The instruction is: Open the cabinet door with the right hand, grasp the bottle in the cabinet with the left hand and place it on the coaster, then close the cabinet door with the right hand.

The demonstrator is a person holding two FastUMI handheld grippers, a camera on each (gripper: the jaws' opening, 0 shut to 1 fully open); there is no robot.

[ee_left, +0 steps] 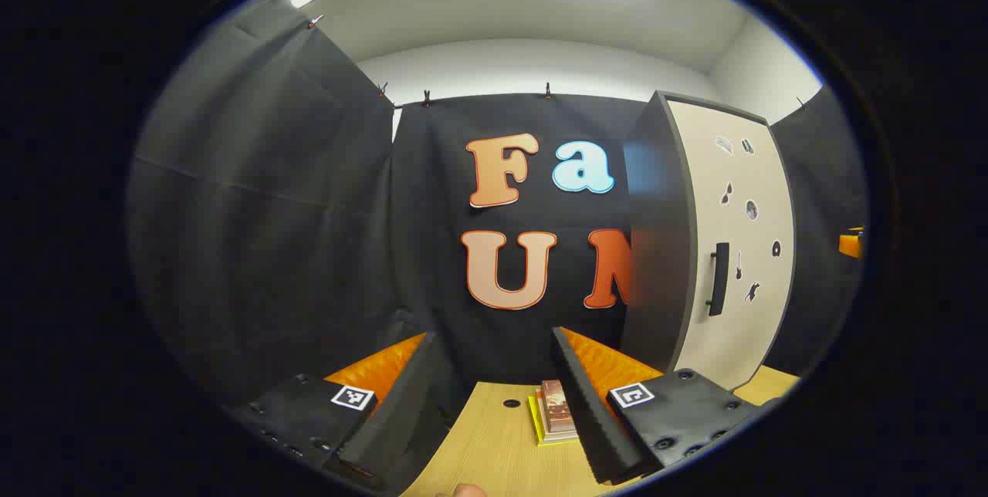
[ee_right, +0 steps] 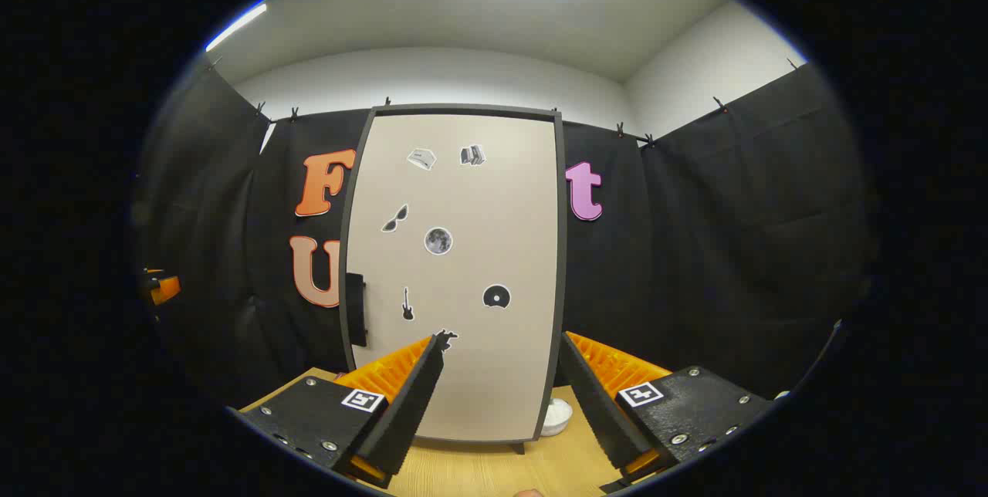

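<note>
Both grippers [ee_left: 494, 397] [ee_right: 502, 397] gape, well short of the shut cabinet door [ee_right: 455, 265].

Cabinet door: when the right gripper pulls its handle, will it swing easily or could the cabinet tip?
The cabinet door looks like a thin flat panel, so it probably swings lightly. The handle sits at one edge, likely giving good leverage. The cabinet is tall and narrow on small feet, so a hard pull might rock it.

Hidden and cut-off things

The shut door [ee_right: 455, 273] hides the cabinet's inside; its stickers [ee_right: 438, 240] are too small; the white dish [ee_right: 556, 416], at 5 o'clock, is half hidden.
</note>
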